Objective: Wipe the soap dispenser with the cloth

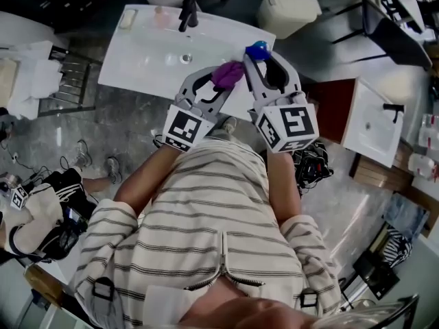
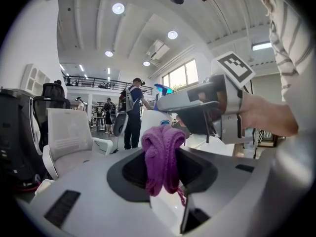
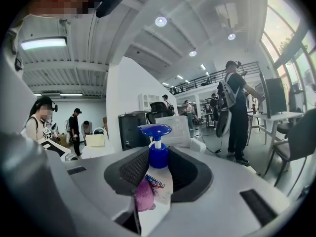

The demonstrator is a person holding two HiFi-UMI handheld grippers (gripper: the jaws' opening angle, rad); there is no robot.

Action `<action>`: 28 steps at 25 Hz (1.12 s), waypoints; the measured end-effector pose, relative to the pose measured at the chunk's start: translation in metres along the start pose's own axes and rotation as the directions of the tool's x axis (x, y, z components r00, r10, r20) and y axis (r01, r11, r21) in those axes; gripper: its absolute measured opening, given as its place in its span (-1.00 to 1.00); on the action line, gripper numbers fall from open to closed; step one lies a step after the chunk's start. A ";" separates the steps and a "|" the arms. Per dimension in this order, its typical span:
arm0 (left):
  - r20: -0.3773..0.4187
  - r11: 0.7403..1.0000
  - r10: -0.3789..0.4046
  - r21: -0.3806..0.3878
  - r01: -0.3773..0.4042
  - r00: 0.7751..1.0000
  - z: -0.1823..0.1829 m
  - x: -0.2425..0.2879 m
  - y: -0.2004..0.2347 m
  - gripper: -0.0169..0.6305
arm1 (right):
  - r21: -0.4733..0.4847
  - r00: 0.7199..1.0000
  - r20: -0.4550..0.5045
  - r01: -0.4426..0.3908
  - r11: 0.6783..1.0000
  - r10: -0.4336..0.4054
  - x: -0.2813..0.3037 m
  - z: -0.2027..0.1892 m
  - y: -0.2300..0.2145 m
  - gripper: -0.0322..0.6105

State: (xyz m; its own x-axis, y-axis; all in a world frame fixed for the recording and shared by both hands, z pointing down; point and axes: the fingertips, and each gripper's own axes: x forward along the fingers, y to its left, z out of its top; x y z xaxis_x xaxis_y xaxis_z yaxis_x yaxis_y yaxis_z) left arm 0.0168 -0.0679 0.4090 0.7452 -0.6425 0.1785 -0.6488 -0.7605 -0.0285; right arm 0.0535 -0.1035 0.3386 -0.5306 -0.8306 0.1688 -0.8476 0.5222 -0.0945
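Note:
In the head view my right gripper [image 1: 263, 59] is shut on the soap dispenser [image 1: 258, 49], a white bottle with a blue pump top, held upright over the near edge of a white washbasin [image 1: 144, 60]. The right gripper view shows the bottle [image 3: 159, 179] between the jaws, with its blue pump [image 3: 154, 130] above them. My left gripper [image 1: 221, 82] is shut on a bunched purple cloth [image 1: 228, 74], just left of the bottle. That cloth [image 2: 162, 154] hangs from the jaws in the left gripper view. A bit of cloth [image 3: 143, 196] touches the bottle's left side.
A black tap [image 1: 187, 14] stands at the basin's far edge. A second white basin on a red cabinet [image 1: 374, 123] is at the right, a white bin [image 1: 287, 9] behind. People stand in the room, and a white chair [image 2: 68, 137] is at the left.

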 end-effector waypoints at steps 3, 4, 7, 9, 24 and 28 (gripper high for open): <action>0.007 1.000 0.011 -0.006 -0.011 1.000 0.003 -0.004 0.004 -0.52 | -0.001 1.000 0.001 -0.002 1.000 0.002 -0.001 0.000 0.000 -0.49; 0.010 1.000 0.014 -0.010 -0.014 1.000 0.004 -0.005 0.005 -0.52 | -0.002 1.000 0.000 -0.002 1.000 0.002 -0.001 0.000 -0.001 -0.49; 0.013 1.000 0.015 -0.018 -0.015 1.000 0.006 -0.008 0.010 -0.52 | -0.003 1.000 -0.001 0.000 1.000 0.000 -0.002 0.001 -0.001 -0.49; 0.010 1.000 0.017 -0.006 -0.017 1.000 0.007 -0.011 0.016 -0.52 | 0.001 1.000 0.006 -0.006 1.000 0.006 -0.001 0.001 0.000 -0.48; 0.004 0.986 -0.164 -0.031 0.164 0.986 0.019 -0.014 0.027 -0.53 | -0.035 0.996 -0.001 -0.091 0.995 0.091 -0.021 -0.006 0.004 -0.48; 0.009 0.966 -0.255 -0.043 0.255 0.967 0.024 -0.011 0.022 -0.53 | -0.049 0.992 -0.018 -0.129 0.990 0.128 -0.027 -0.010 0.008 -0.48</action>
State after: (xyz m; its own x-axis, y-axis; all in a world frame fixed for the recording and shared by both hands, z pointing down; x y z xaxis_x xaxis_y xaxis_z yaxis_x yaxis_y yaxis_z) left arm -0.0021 -0.0796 0.3833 0.8873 -0.4283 0.1710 -0.4432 -0.8944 0.0598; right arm 0.0605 -0.0751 0.3428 -0.6343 -0.7536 0.1726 -0.7708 0.6335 -0.0669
